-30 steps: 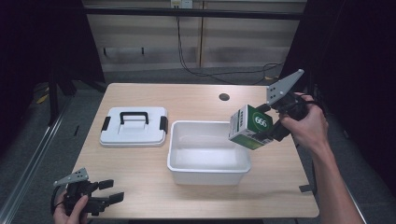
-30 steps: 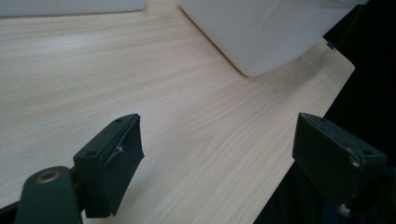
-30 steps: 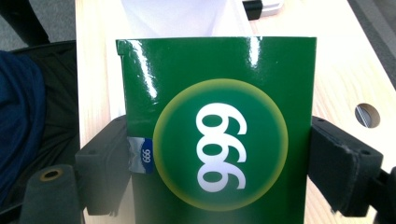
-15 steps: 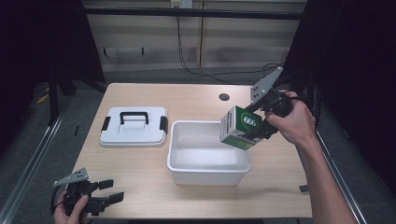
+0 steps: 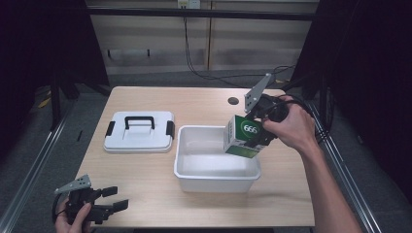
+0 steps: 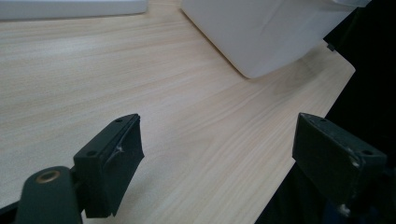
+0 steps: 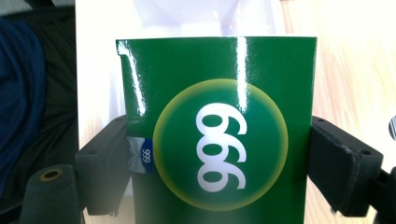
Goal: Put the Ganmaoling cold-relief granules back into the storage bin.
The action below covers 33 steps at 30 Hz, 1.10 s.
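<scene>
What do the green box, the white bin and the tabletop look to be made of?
Green box: probably glossy printed cardboard, judging by the streaky highlights and crisp folded edges; the right tool clamps its sides. White bin: apparently moulded plastic, with a smooth, faintly sheeny surface, rounded corners and a rolled rim. Table: pale wood grain, matte; laminate or veneer, can't tell which.

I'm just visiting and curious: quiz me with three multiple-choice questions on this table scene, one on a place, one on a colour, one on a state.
1. Where is the lid?
A. on the tub
B. on the table left of the tub
C. on the floor

2. What colour is the box?
A. green
B. red
C. blue

3. How is the left gripper?
A. shut on the box
B. shut on the lid
C. open

Answers: B, it lies on the wood beside the tub; A, green with white 666; C, jaws apart, nothing between.
</scene>
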{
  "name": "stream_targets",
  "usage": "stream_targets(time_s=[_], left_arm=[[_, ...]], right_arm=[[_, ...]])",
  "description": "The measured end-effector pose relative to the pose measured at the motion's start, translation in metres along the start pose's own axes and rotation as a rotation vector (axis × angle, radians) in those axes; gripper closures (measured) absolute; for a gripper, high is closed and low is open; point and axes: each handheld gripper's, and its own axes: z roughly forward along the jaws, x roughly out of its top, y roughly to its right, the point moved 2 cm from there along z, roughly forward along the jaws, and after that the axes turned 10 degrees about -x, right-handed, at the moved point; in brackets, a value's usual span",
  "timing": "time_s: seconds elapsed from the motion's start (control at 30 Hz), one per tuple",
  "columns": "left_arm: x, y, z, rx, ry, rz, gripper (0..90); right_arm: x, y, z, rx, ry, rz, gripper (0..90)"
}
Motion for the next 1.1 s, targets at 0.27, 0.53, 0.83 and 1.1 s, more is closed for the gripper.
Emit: stream_targets(time_s=[0.27,0.53,0.83,1.1], left_arm=[[0.0,0.0,-0.001,0.0,-0.001,0.007,16.0],[0.001,0.001,-0.001,0.003,0.004,0.005,16.1],[0.0,0.001,-0.001,0.007,0.003,0.004,16.0],[0.0,0.001,-0.001,0.002,-0.001,0.003,16.1]], right_arm=[[0.001,0.002,0.019,0.011,-0.074,-0.007,16.0],[0.002,0.001,0.031,0.016,-0.13,-0.015,16.0],[0.003,-0.002,0.048,0.029,-0.197,-0.063,15.9],[0.002,-0.011,0.069,0.037,-0.255,-0.091,15.7]])
